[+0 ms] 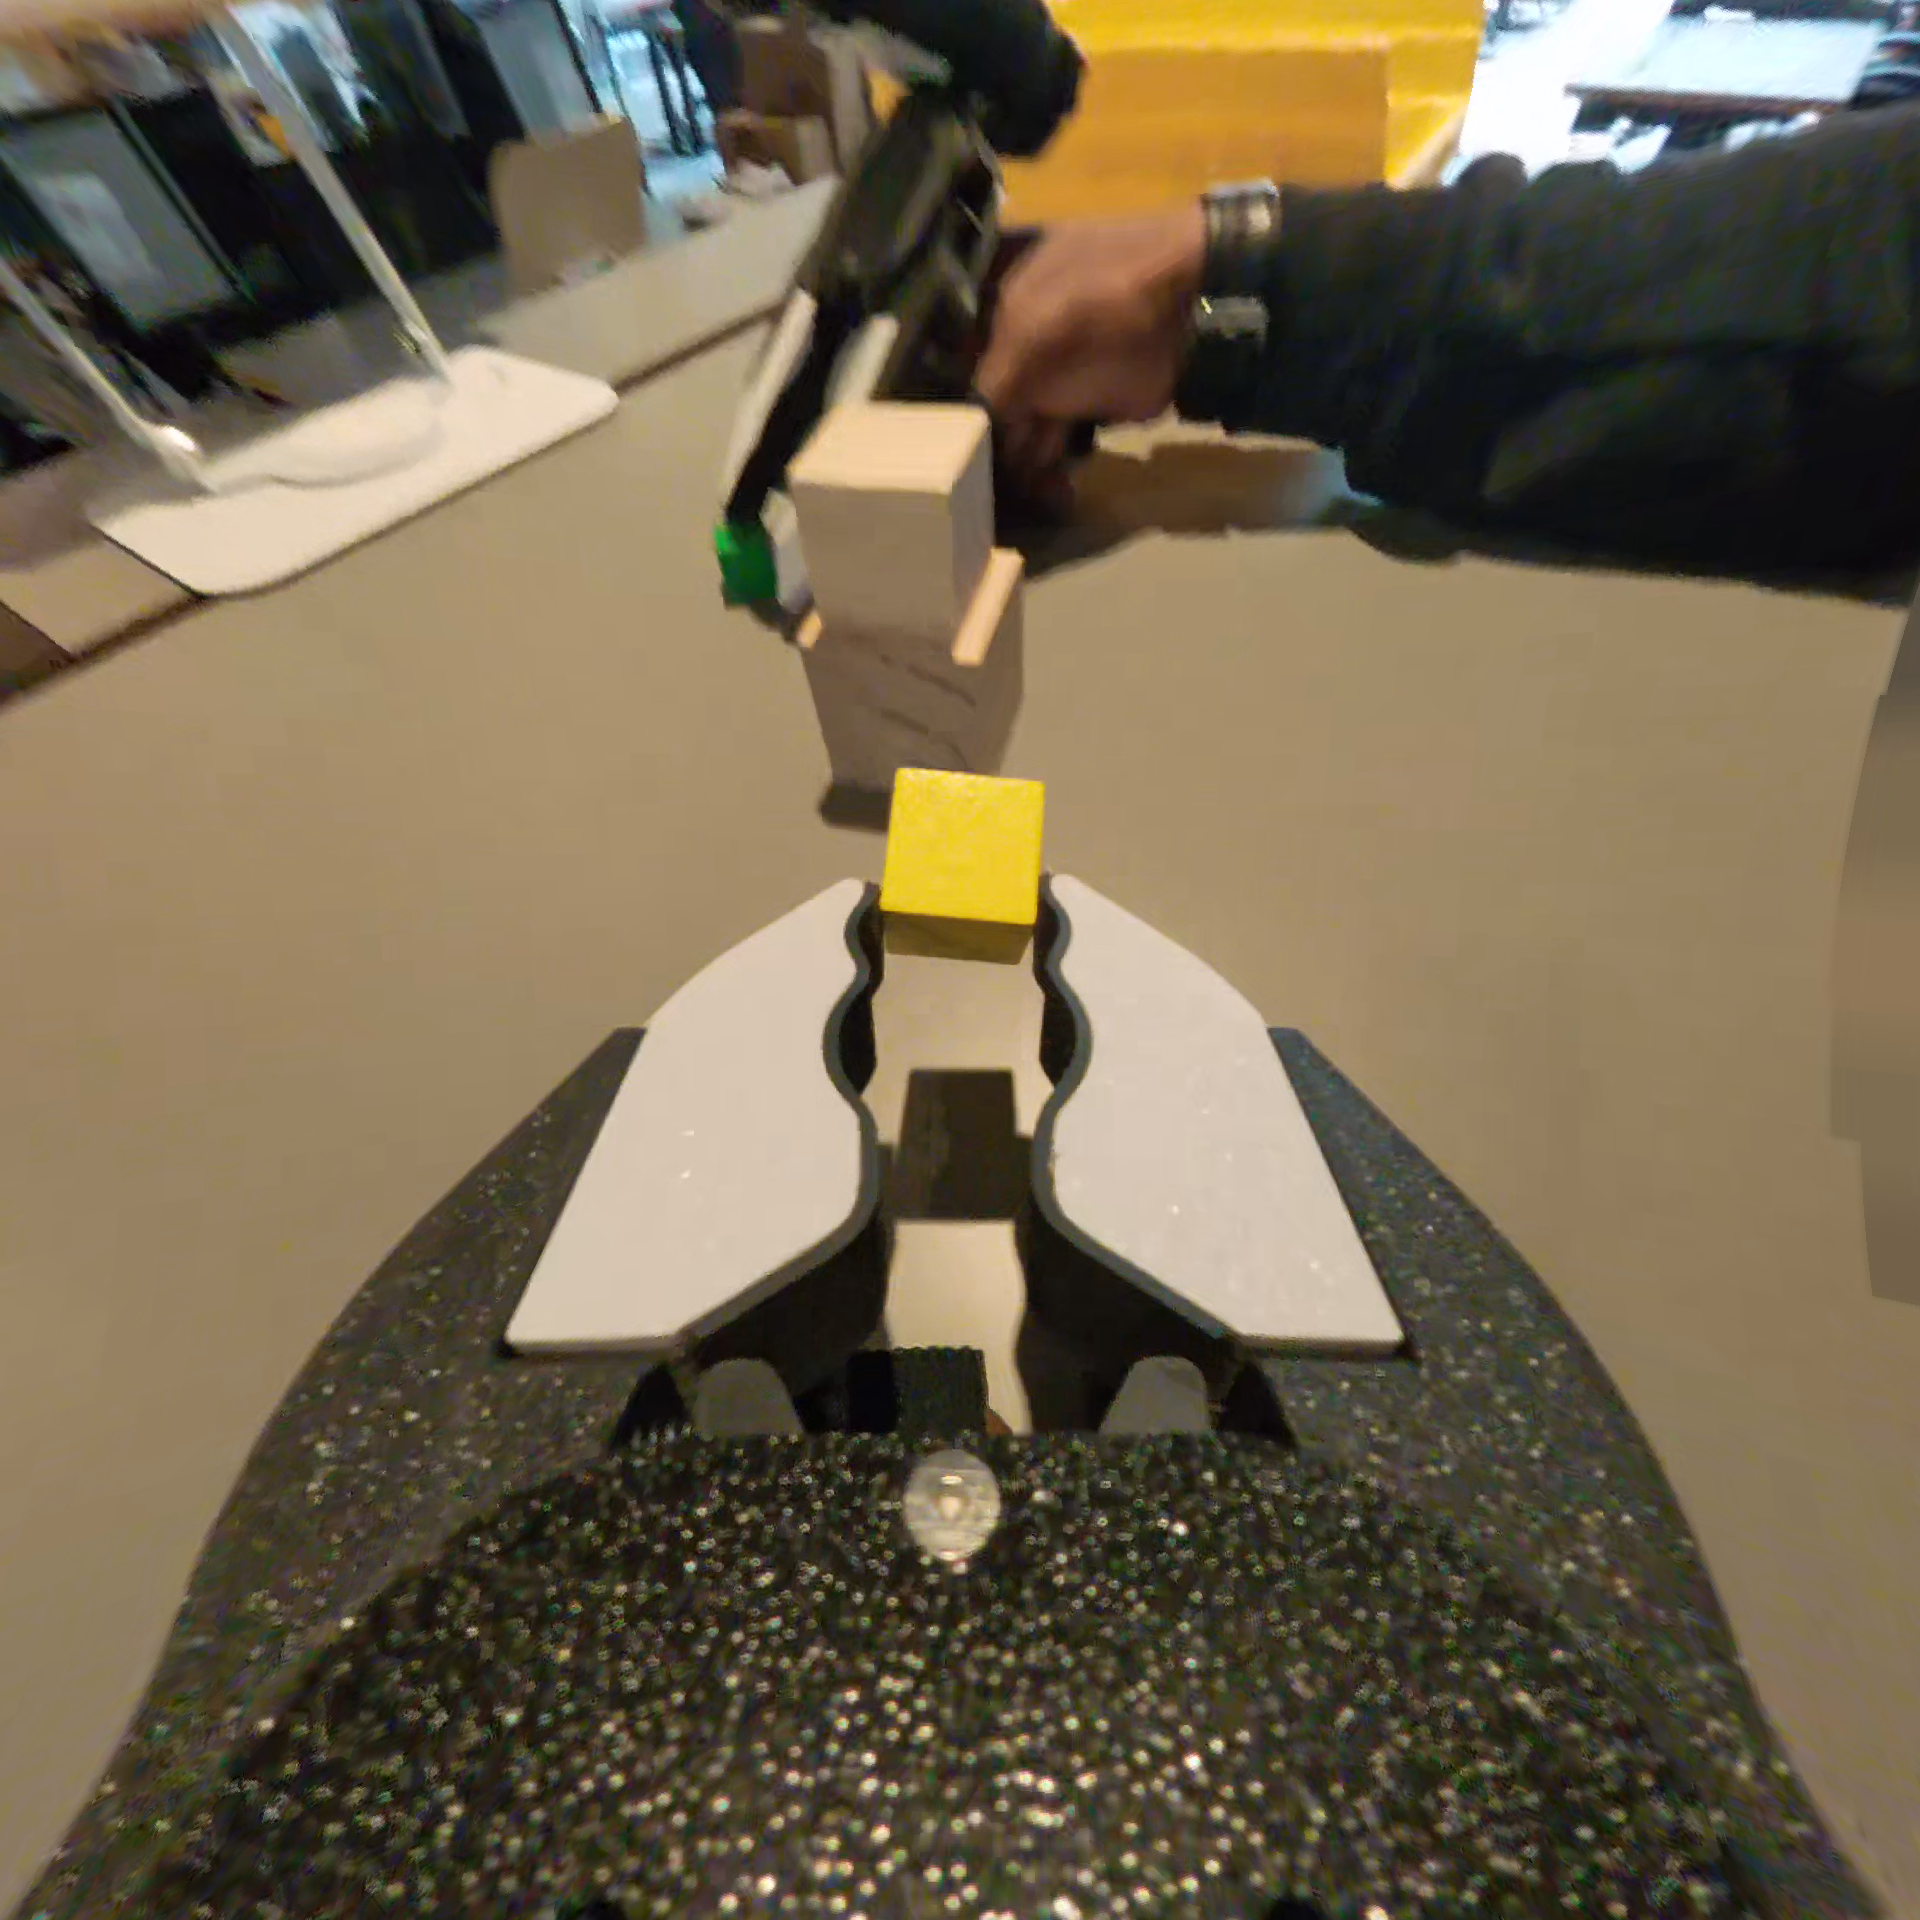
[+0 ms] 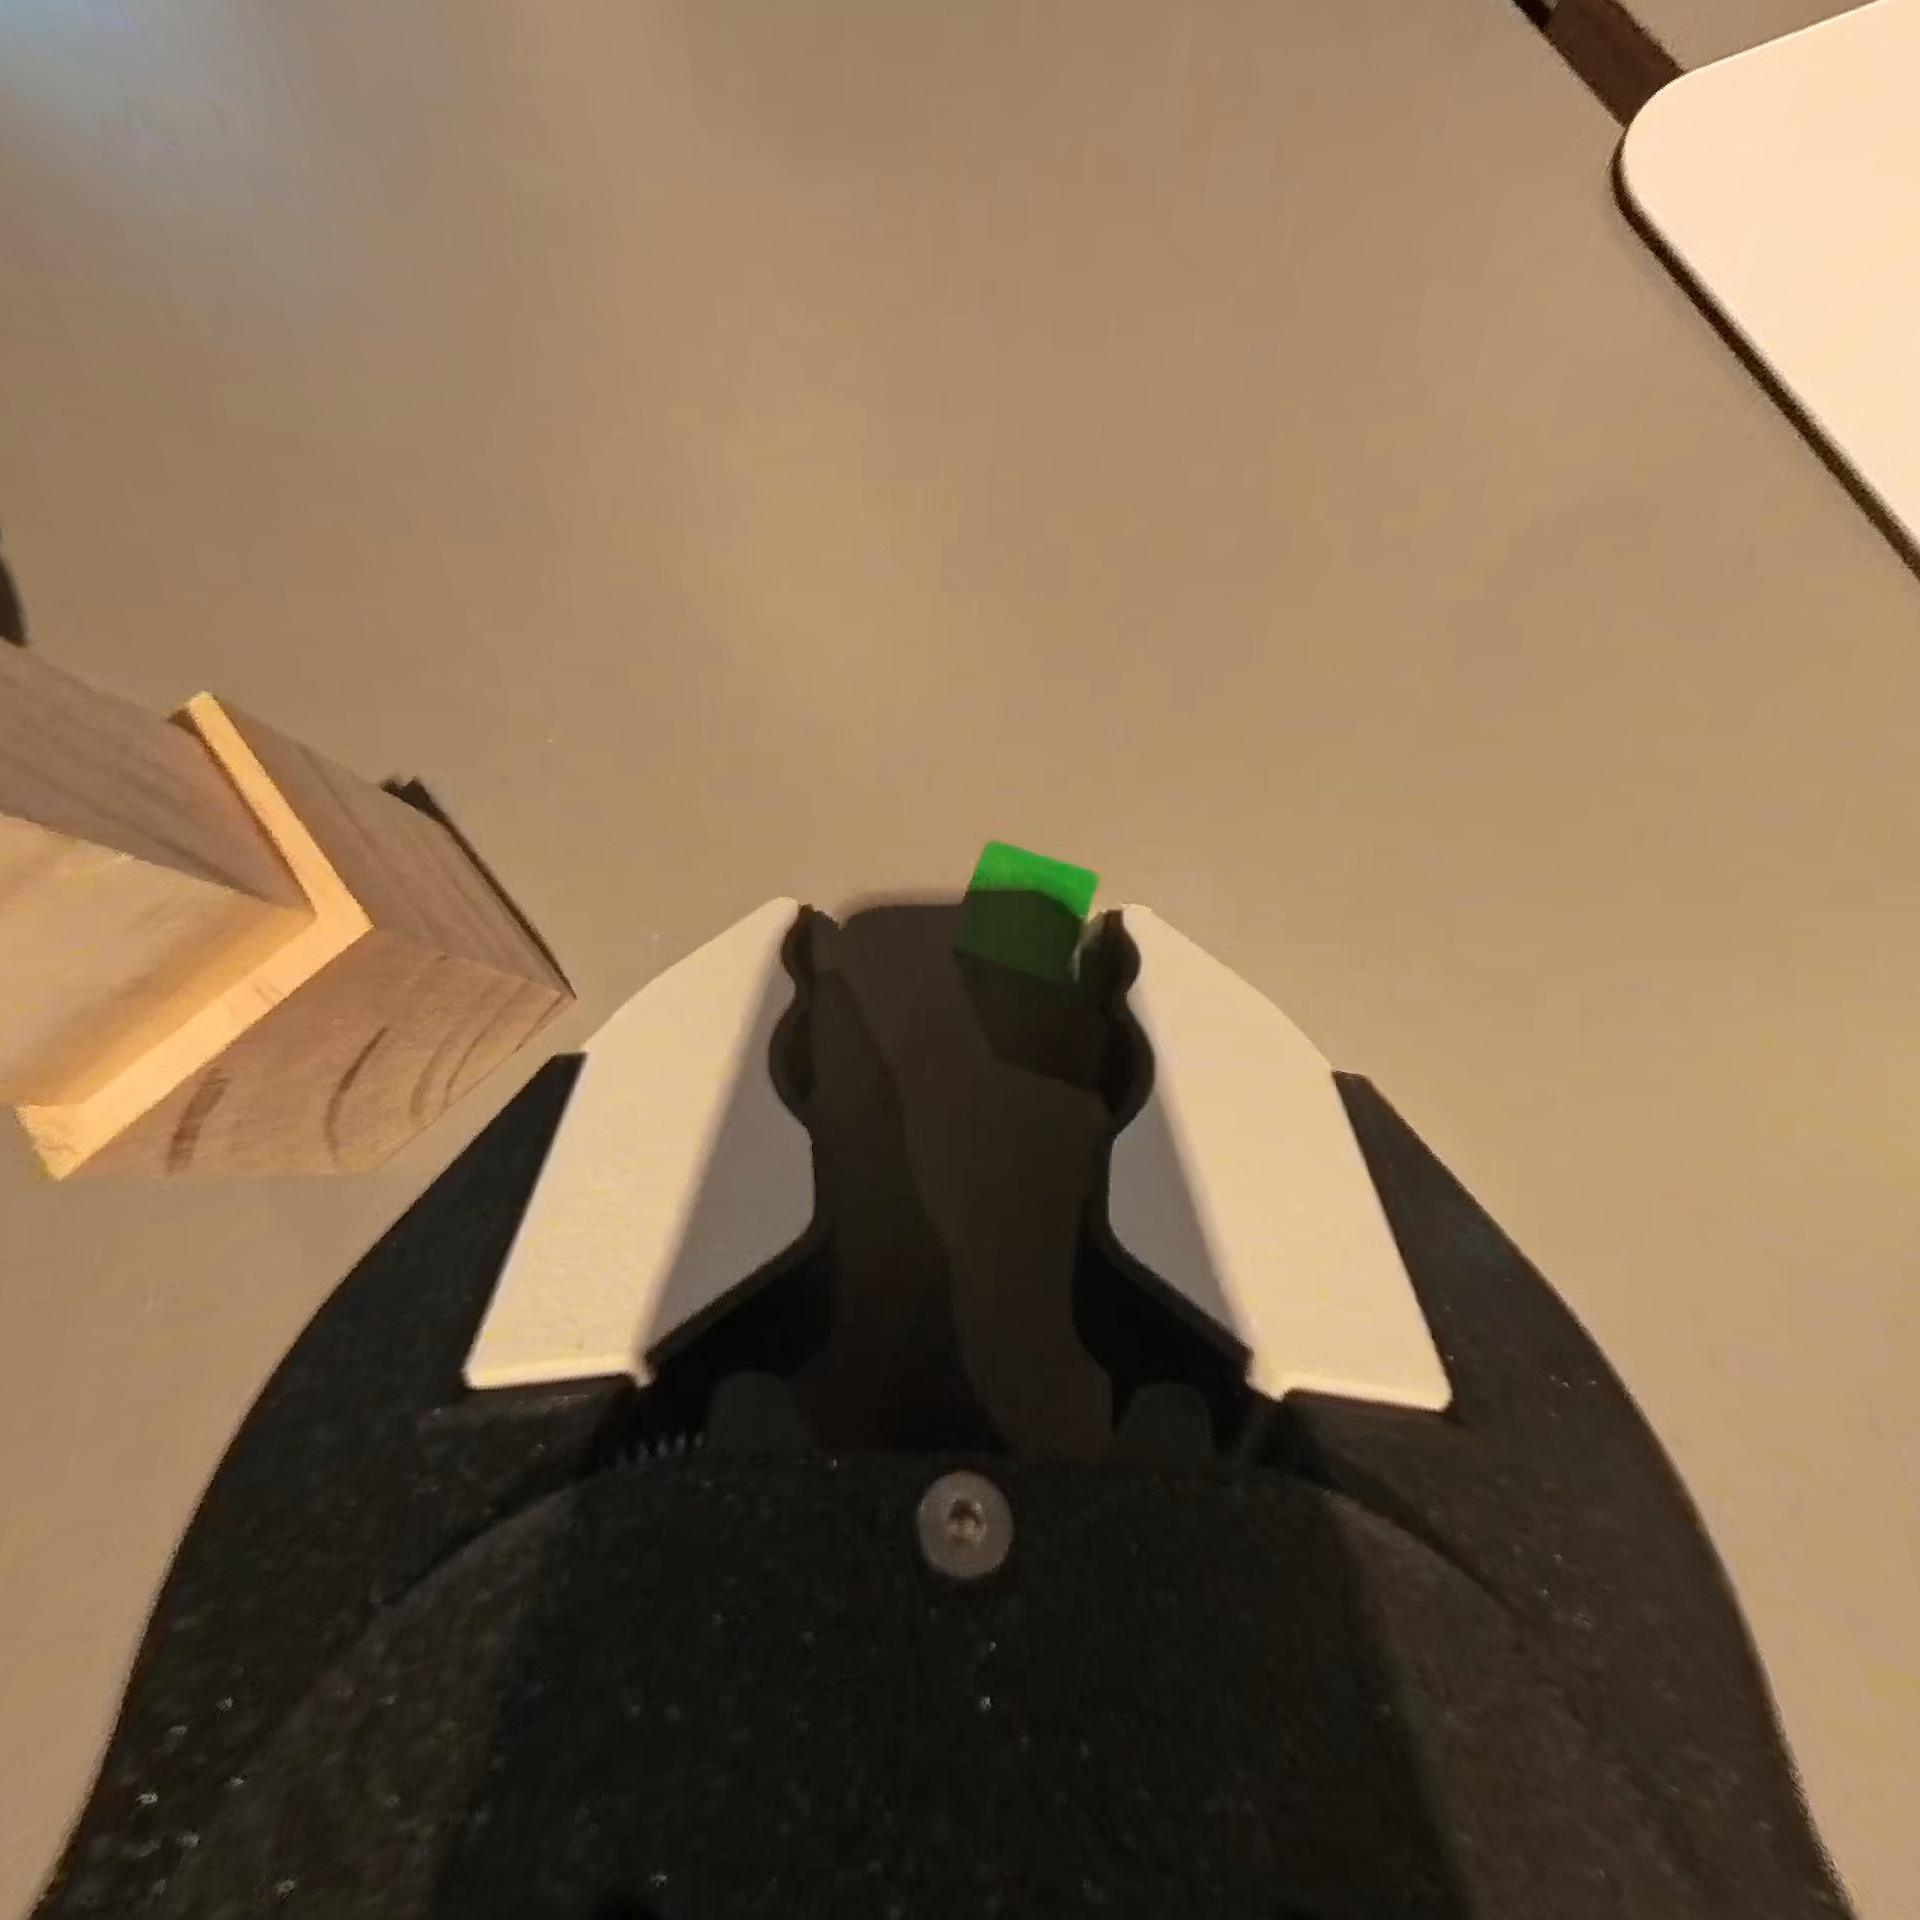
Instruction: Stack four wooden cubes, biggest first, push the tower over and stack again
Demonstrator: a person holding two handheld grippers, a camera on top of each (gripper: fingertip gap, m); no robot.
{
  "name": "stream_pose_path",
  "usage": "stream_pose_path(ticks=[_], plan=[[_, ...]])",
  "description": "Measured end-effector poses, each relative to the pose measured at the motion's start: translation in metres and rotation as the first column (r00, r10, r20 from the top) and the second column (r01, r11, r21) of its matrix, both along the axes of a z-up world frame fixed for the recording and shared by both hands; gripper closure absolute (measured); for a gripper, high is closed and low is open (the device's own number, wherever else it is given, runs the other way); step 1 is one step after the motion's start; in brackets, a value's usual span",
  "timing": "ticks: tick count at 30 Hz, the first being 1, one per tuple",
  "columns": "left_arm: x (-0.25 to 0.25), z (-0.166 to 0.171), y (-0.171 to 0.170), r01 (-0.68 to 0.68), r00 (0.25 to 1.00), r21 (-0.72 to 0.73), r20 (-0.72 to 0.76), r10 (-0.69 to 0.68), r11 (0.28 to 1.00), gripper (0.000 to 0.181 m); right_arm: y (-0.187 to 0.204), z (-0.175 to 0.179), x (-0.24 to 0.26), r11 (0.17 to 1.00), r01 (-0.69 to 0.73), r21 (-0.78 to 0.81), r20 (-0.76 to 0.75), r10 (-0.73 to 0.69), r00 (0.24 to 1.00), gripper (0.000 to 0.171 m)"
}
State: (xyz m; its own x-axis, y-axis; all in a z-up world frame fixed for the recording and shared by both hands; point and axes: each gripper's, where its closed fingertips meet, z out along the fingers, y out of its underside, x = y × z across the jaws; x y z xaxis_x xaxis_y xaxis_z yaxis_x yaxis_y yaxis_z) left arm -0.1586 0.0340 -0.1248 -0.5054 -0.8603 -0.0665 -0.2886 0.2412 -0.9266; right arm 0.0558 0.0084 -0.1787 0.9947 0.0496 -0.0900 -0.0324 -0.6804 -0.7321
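Left gripper [image 1: 961,909]: jaws clamped on the yellow cube [image 1: 962,862], held at the fingertips above the desk [image 1: 416,883]. The cube sits level between the two tips, its top face fully visible.

Right gripper [image 2: 961,920]: jaws set apart, with the green cube [image 2: 1023,914] at the tips. The cube lies against the inner face of the right finger [image 2: 1226,1122]; a gap separates it from the left finger. Whether it is carried or resting on the desk cannot be told from the right wrist view. In the left wrist view the same gripper [image 1: 769,566] points steeply down, held by a hand [image 1: 1081,332], with the green cube [image 1: 746,561] at its tip.

Stack: a big cube [image 1: 914,696] stands on the desk, with a smaller cube [image 1: 894,509] on top of it. The upper cube leaves a ledge of the lower one's top face exposed. The stack stands just beyond the yellow cube and just beside the green one.

A white board [image 1: 343,468] lies on the desk, well apart from the stack.
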Motion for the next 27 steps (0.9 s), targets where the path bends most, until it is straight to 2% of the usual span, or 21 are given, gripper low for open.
stream_pose_path(ticks=[1,4,8,11,14,17,19,27], plan=[[0.011,0.006,-0.001,-0.013,1.0,0.014,0.017,0.013,1.0,0.154,0.0,0.002,0.001,1.0,0.011,0.014,0.013,-0.012,1.0,0.118],[0.046,0.031,-0.004,-0.012,0.998,0.08,0.067,0.007,0.997,0.154,-0.001,0.009,0.008,0.995,0.064,0.073,0.067,-0.069,0.995,0.119],[0.095,0.066,-0.014,0.057,0.993,0.091,0.1,-0.066,0.994,0.154,-0.004,0.019,0.017,0.98,0.135,0.144,0.086,-0.148,0.985,0.119],[0.13,0.08,-0.016,0.09,0.991,0.094,0.09,-0.099,0.991,0.154,-0.006,0.022,0.023,0.971,0.172,0.168,0.061,-0.184,0.981,0.118],[0.156,0.09,-0.018,0.097,0.983,0.077,0.147,-0.107,0.992,0.154,-0.006,0.021,0.028,0.966,0.201,0.163,0.045,-0.211,0.976,0.119],[0.161,0.089,-0.024,0.123,0.973,-0.014,0.196,-0.118,0.992,0.154,-0.006,0.02,0.031,0.963,0.22,0.157,0.049,-0.23,0.972,0.12],[0.154,0.085,-0.027,0.151,0.966,-0.013,0.213,-0.144,0.988,0.154,-0.005,0.019,0.031,0.964,0.221,0.147,0.051,-0.231,0.972,0.121],[0.134,0.08,-0.028,0.176,0.983,-0.028,0.063,-0.174,0.984,0.154,-0.003,0.016,0.031,0.967,0.22,0.125,0.072,-0.23,0.971,0.121]])
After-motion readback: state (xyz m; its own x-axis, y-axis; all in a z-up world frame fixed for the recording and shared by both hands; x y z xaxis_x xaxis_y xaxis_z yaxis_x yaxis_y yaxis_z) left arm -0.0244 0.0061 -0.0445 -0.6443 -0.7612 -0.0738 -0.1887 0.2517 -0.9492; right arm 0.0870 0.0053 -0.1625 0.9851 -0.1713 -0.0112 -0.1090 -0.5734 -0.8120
